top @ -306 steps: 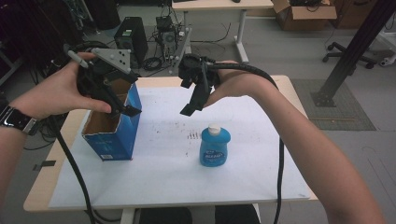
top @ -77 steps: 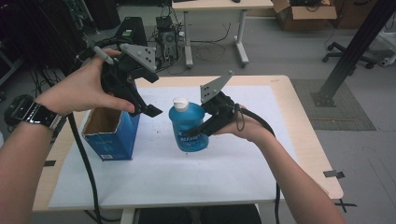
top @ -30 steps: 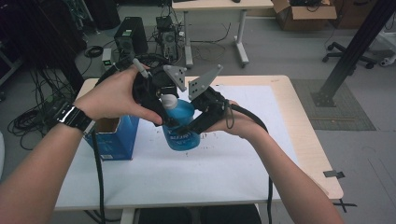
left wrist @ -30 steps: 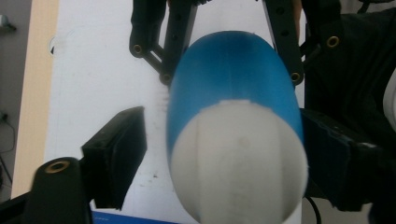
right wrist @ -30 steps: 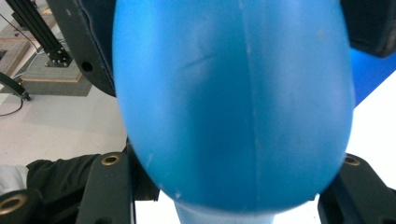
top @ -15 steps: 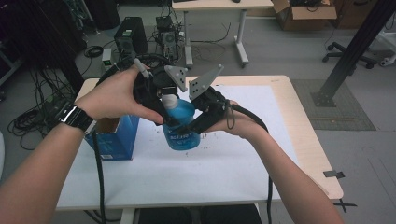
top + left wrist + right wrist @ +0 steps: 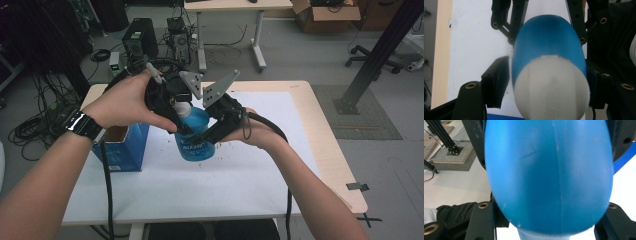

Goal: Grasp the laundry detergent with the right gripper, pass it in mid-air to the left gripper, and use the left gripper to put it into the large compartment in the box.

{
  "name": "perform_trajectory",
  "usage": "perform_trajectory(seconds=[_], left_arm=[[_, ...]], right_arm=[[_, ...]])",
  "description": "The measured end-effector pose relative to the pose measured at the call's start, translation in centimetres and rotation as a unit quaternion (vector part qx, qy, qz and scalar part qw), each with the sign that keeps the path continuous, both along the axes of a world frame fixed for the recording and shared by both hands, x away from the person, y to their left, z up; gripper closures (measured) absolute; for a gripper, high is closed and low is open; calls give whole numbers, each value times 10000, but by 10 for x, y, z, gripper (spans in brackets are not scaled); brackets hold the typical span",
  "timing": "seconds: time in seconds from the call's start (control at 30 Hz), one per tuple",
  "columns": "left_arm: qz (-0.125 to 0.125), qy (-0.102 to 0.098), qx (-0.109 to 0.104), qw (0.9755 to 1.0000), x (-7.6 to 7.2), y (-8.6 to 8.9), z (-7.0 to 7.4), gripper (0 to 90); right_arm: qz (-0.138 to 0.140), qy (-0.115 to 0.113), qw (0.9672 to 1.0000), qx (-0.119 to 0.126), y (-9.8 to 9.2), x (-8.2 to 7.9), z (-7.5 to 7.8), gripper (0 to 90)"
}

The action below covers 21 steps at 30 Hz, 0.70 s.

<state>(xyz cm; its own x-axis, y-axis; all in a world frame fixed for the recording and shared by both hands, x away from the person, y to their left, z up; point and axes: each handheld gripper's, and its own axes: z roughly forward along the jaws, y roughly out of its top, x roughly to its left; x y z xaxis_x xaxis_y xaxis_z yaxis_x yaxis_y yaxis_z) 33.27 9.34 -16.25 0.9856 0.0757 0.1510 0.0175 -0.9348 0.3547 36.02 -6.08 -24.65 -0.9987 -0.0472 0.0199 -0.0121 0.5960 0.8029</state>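
Between both my jaws hangs the bottle [image 7: 196, 135]: right gripper [image 7: 212, 131] clamps its body, left gripper [image 7: 176, 103] has just been closing round the cap [image 7: 551, 87]. Next, I'd twist it.

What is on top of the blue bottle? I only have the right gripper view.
Observer: A white cap, flanked by the left hand-held gripper, whose jaws have just been closing.
Operator: Do its pads press on the cap yet?
Observer: I cannot tell; in the left gripper view they sit right at the sides of the blue bottle, just below the cap.
Operator: Anything nearby on the table?
Observer: An open blue box stands on the table, left of the bottle in the high view.
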Motion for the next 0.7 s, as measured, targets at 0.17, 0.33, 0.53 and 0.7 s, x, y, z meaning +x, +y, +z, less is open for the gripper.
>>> perform_trajectory(seconds=[0.17, 0.33, 0.53, 0.7], left_arm=[[-9, 21, 28, 10000, 1, -1, 0, 333], [5, 68, 13, 10000, 1, -2, 0, 349], [22, 113, 12, 9999, 1, -3, 0, 374], [74, 123, 89, 9999, 2, -5, 1, 377]], right_arm=[[-22, -17, 10000, -17, -1, 0, -1, 425], [-31, -6, 10000, -22, -1, 0, -1, 425], [-46, -14, 10000, -30, -3, 1, -1, 424], [-62, 11, 10000, -38, -3, 1, -2, 424]])
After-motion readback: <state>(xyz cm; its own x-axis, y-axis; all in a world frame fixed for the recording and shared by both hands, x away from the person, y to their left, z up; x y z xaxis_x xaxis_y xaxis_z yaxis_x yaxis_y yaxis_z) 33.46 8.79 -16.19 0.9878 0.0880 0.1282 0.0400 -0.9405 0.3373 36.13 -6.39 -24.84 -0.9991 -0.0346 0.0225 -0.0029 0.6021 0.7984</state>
